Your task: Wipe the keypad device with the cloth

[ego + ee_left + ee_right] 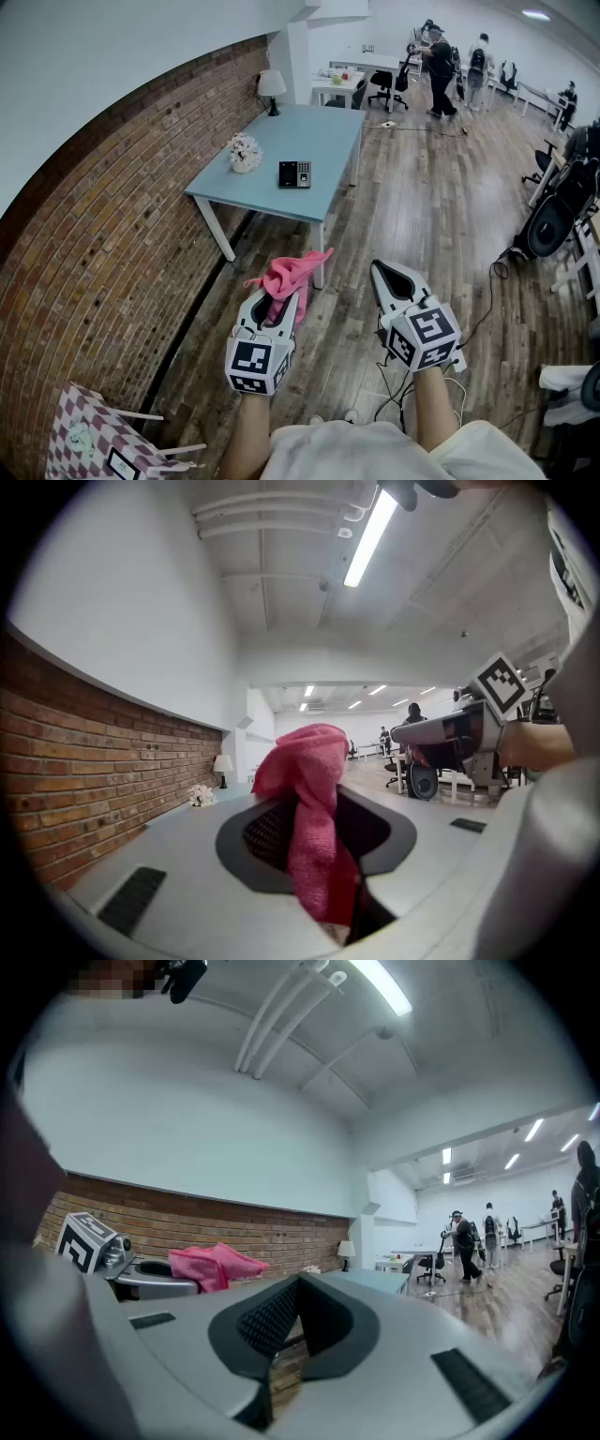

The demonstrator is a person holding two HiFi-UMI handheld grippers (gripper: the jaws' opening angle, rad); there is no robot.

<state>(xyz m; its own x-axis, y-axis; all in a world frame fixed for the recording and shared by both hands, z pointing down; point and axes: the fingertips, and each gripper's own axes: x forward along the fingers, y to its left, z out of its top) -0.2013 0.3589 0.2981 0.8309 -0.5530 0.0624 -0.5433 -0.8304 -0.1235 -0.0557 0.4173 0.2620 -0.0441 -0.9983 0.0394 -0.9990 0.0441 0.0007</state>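
keypad device (294, 173): on the blue desk (323, 131), 12 o'clock of me, well apart, not yet wiped as I judge | cloth (292, 274): pink, pinched in my left tool (278, 302), jaws clamped on it | right tool (380, 271): jaws together, nothing between them | done: cloth in grip | remaining: approach, then the whole wipe

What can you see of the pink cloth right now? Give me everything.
The pink towel-like cloth is bunched and clamped in the shut left tool. One fold rises over the jaw tips; a tail hangs between them. It is in the air, well short of the light blue table bearing the black keypad device. Only the tool touches it.
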